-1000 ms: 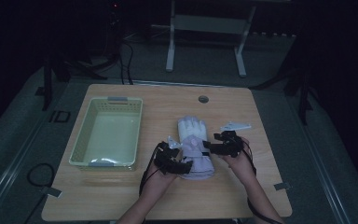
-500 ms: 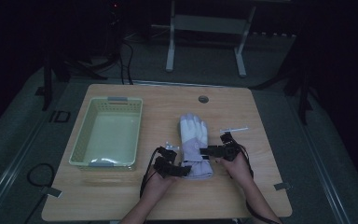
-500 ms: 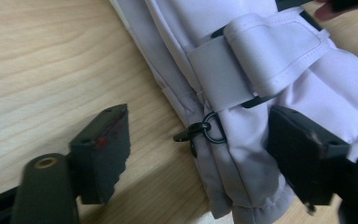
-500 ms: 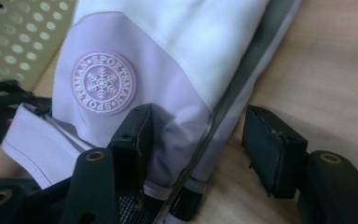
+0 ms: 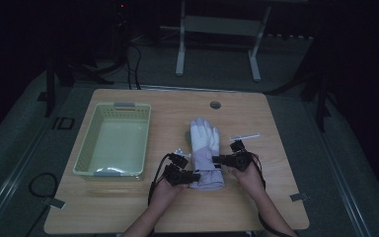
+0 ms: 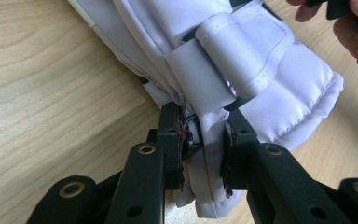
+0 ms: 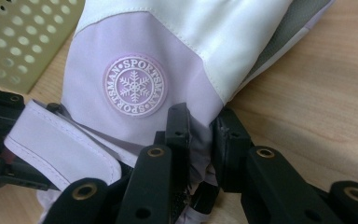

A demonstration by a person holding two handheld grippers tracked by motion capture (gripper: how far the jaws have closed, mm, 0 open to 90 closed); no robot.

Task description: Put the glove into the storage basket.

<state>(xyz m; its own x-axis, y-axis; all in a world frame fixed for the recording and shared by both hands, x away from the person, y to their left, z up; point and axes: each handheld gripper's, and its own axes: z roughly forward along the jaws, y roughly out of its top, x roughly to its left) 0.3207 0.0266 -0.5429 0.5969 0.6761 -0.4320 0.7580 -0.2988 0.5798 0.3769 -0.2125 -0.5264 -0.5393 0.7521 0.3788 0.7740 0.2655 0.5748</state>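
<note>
Both grippers just clamped down on the glove (image 5: 205, 148): left gripper (image 6: 204, 154) pinching its cuff edge, right gripper (image 7: 200, 140) biting the opposite cuff side.

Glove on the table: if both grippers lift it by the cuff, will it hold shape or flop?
Probably flops: the glove is padded fabric, and its cuff bunches between the left gripper jaws. The right gripper pinches only the edge, so the fingers likely droop. It looks light; the smooth shell might slip, though the stitched strap gives some purchase.
</note>
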